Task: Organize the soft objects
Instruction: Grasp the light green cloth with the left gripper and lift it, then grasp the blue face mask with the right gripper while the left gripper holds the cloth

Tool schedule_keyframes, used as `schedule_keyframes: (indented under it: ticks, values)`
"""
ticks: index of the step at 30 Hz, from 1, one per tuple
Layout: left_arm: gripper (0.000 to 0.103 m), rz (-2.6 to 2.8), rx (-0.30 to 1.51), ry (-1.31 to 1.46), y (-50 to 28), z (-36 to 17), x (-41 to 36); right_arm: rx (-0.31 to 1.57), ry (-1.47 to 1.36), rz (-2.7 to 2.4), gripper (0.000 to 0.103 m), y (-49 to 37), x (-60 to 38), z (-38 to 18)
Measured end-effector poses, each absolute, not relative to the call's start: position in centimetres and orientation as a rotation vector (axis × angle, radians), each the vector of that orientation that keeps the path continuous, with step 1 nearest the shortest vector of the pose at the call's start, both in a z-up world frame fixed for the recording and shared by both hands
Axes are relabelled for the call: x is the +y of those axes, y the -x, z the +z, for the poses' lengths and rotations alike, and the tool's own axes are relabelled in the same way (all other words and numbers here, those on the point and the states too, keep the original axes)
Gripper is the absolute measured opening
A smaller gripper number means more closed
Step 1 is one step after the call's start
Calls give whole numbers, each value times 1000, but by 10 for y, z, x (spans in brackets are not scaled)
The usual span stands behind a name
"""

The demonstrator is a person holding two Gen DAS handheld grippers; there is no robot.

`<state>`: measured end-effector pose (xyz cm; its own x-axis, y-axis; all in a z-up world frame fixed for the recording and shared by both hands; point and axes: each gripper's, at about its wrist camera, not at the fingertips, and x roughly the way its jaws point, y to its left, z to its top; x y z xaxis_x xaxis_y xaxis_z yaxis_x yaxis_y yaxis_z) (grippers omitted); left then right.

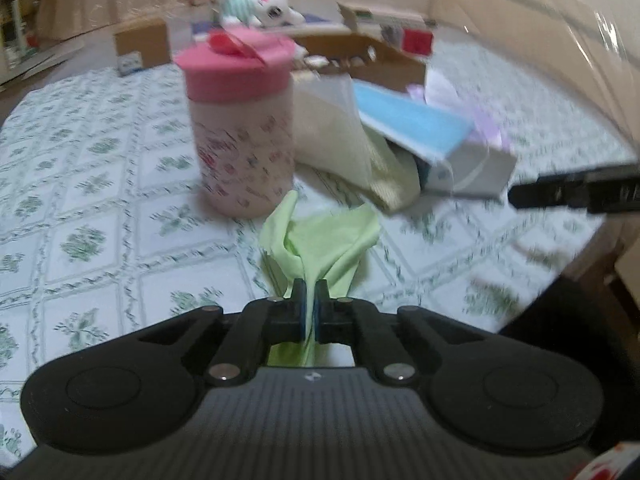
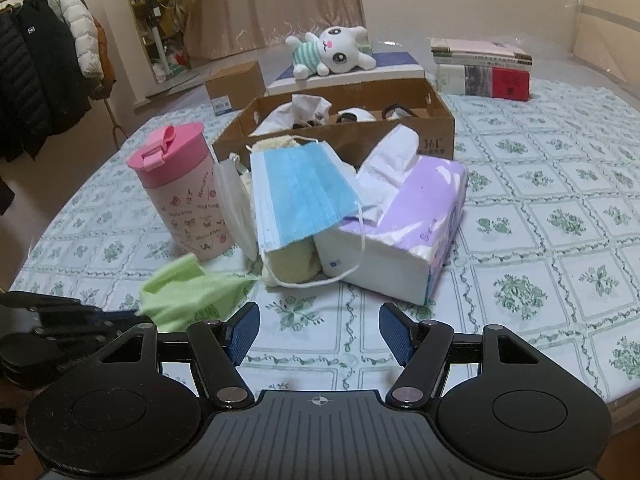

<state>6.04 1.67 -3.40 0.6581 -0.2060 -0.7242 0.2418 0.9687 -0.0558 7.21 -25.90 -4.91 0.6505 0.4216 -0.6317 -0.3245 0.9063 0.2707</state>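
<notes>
My left gripper (image 1: 310,289) is shut on a light green cloth (image 1: 325,245), which hangs in front of it just over the table; the cloth also shows in the right wrist view (image 2: 188,292), with the left gripper (image 2: 116,316) at its left end. My right gripper (image 2: 319,326) is open and empty above the table's near edge. A blue face mask (image 2: 304,196) lies on a yellow towel (image 2: 292,260) next to a purple tissue pack (image 2: 404,232). A white mask (image 2: 236,208) leans beside them. A plush bunny (image 2: 336,52) lies on a box at the back.
A pink-lidded bottle (image 2: 184,188) stands left of the pile. An open cardboard box (image 2: 400,128) behind holds white and dark soft items. A small carton (image 2: 236,88) and stacked books (image 2: 480,68) sit at the back. The floral tablecloth (image 2: 560,240) covers the round table.
</notes>
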Motion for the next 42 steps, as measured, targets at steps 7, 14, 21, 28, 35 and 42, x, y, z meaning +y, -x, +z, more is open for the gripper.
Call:
schedule_keyframes:
  ticks: [7, 14, 21, 28, 35, 42]
  values:
    - [3, -212, 752, 41, -69, -10, 26, 695, -83, 461, 66, -83, -248, -37]
    - [3, -222, 760, 92, -74, -14, 25, 661, 52, 488, 66, -119, -225, -33]
    - [3, -217, 769, 112, -80, -19, 28, 683, 245, 491, 66, -159, -194, -48]
    - [3, -212, 776, 116, -84, -23, 31, 686, 338, 454, 43, -171, -184, -64]
    - [3, -215, 770, 111, -81, -19, 29, 627, 372, 448, 2, -152, -186, -53]
    - [3, -213, 749, 107, -71, -10, 24, 651, 166, 470, 1, -119, -214, -36]
